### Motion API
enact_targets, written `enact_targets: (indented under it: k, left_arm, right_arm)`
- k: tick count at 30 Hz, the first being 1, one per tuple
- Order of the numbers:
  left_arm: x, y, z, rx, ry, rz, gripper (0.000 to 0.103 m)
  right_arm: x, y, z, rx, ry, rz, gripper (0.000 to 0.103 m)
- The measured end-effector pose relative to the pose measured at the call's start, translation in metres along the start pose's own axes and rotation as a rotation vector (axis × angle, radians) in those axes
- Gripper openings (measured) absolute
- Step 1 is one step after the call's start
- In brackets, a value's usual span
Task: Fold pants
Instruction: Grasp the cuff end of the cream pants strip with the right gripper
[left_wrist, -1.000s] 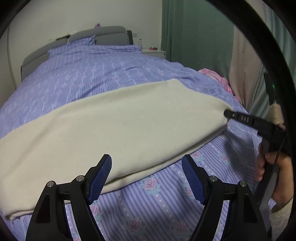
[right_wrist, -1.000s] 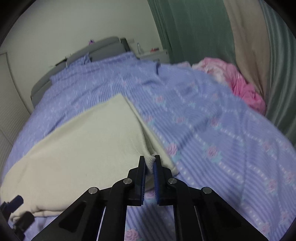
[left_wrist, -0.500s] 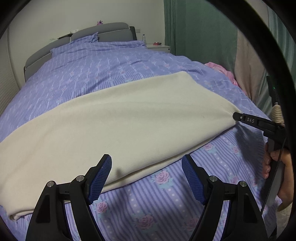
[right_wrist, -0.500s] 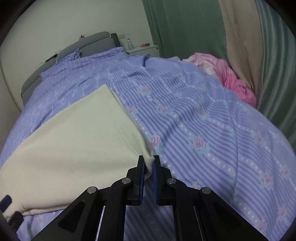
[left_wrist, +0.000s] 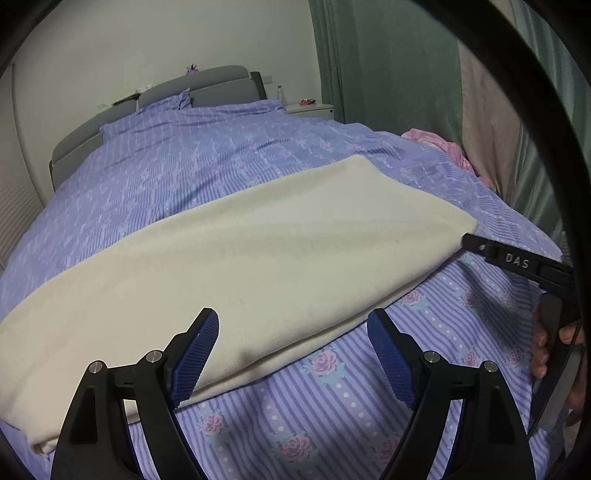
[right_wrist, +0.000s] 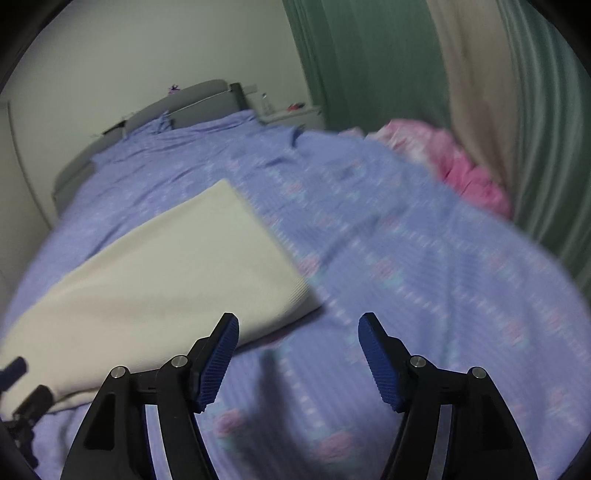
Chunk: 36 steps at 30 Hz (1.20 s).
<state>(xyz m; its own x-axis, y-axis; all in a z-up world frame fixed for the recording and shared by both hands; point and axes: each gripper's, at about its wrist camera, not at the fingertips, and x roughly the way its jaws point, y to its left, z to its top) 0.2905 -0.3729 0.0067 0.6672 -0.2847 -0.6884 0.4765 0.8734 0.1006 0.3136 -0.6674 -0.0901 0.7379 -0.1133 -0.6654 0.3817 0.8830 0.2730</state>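
The cream pants (left_wrist: 236, 266) lie folded lengthwise in a long band across the purple floral duvet (left_wrist: 229, 162). My left gripper (left_wrist: 291, 354) is open and empty, hovering over the pants' near edge. My right gripper (right_wrist: 299, 358) is open and empty, just off the right end of the pants (right_wrist: 177, 273). In the left wrist view the right gripper (left_wrist: 517, 258) shows at the pants' right corner, held by a hand.
A pink garment (right_wrist: 450, 158) lies at the bed's far right beside green and beige curtains (right_wrist: 406, 55). A grey headboard (left_wrist: 192, 88) and a white nightstand (left_wrist: 310, 109) stand at the back. The right wrist view is blurred.
My right gripper was shut on the pants' right corner; it has opened and let go, pulling back a little. The left gripper stays open over the near edge.
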Motion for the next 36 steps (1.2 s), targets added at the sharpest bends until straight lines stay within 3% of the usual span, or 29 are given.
enact_targets:
  k: [8, 18, 20, 23, 25, 30, 36]
  left_arm:
    - [0.008, -0.003, 0.005, 0.010, 0.001, -0.002, 0.083]
    - [0.025, -0.010, 0.012, -0.002, 0.018, -0.018, 0.083]
    - [0.026, -0.009, 0.011, -0.013, 0.023, -0.028, 0.083]
    - [0.024, -0.009, 0.010, -0.006, 0.014, -0.025, 0.083]
    - [0.022, -0.008, 0.010, 0.001, 0.006, -0.021, 0.083]
    - [0.020, -0.009, 0.012, 0.000, -0.001, -0.025, 0.083]
    - [0.020, -0.010, 0.013, -0.010, 0.001, -0.026, 0.083]
  right_arm:
    - [0.033, -0.006, 0.001, 0.098, 0.045, 0.105, 0.068]
    - [0.063, -0.023, 0.012, 0.231, 0.038, 0.239, 0.068]
    - [0.060, -0.027, 0.011, 0.243, 0.031, 0.239, 0.049]
    - [0.056, -0.038, 0.008, 0.342, 0.032, 0.344, 0.036]
    - [0.052, -0.048, 0.004, 0.429, 0.020, 0.396, 0.036]
    - [0.047, -0.055, -0.012, 0.517, 0.051, 0.353, 0.037]
    - [0.047, -0.042, -0.013, 0.561, 0.111, 0.331, 0.052]
